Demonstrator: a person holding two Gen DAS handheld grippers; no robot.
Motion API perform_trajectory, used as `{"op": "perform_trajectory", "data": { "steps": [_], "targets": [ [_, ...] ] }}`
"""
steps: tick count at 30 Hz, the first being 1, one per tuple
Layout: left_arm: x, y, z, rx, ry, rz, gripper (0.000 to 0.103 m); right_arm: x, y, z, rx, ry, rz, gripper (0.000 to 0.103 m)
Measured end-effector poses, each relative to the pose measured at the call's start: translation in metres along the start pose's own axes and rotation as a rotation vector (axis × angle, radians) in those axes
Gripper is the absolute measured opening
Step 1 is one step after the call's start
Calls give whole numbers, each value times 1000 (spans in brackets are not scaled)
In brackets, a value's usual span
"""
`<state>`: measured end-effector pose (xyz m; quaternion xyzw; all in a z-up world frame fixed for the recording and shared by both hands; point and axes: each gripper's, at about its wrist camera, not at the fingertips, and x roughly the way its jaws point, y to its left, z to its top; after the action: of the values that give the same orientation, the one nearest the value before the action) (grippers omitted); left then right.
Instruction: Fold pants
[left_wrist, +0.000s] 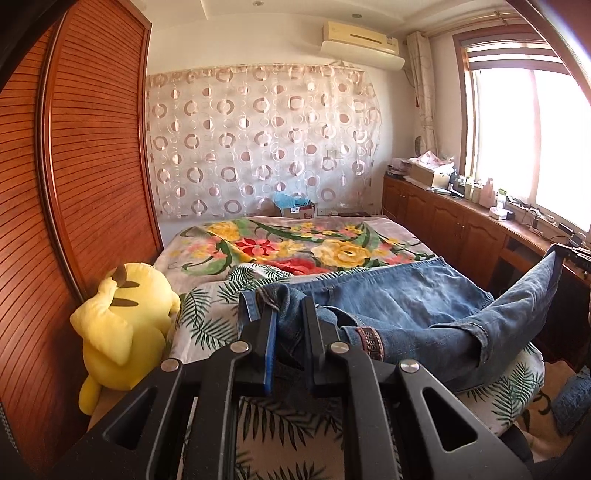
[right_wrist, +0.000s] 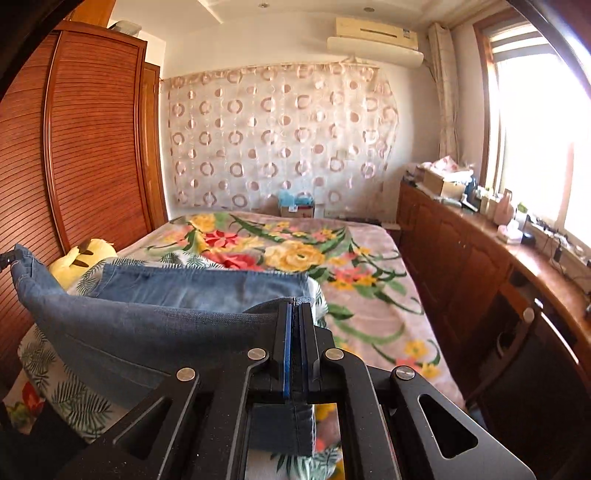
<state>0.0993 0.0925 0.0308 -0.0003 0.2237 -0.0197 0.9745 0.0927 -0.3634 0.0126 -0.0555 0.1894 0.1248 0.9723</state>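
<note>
Both tongs pinch faded blue denim pants (left_wrist: 399, 295): left gripper (left_wrist: 288, 306) at waistband, right gripper (right_wrist: 295, 314) on hem; brown waistband patch (left_wrist: 371, 341) writing unreadable.

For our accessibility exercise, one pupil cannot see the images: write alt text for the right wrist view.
The right claw is shut on a hem of the blue jeans, lifting the denim above a bed with a floral blanket. A yellow plush toy peeks out behind the jeans, beside a wooden wardrobe.
</note>
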Motion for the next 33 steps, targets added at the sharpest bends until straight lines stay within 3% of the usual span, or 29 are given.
{"op": "perform_trajectory", "data": {
  "steps": [22,33],
  "targets": [
    [108,22,49,30,54,17,13,92,7,43,-65,3,-38,3],
    [189,44,43,14,169,27,13,173,9,55,-101,125,-45,3]
  ]
}}
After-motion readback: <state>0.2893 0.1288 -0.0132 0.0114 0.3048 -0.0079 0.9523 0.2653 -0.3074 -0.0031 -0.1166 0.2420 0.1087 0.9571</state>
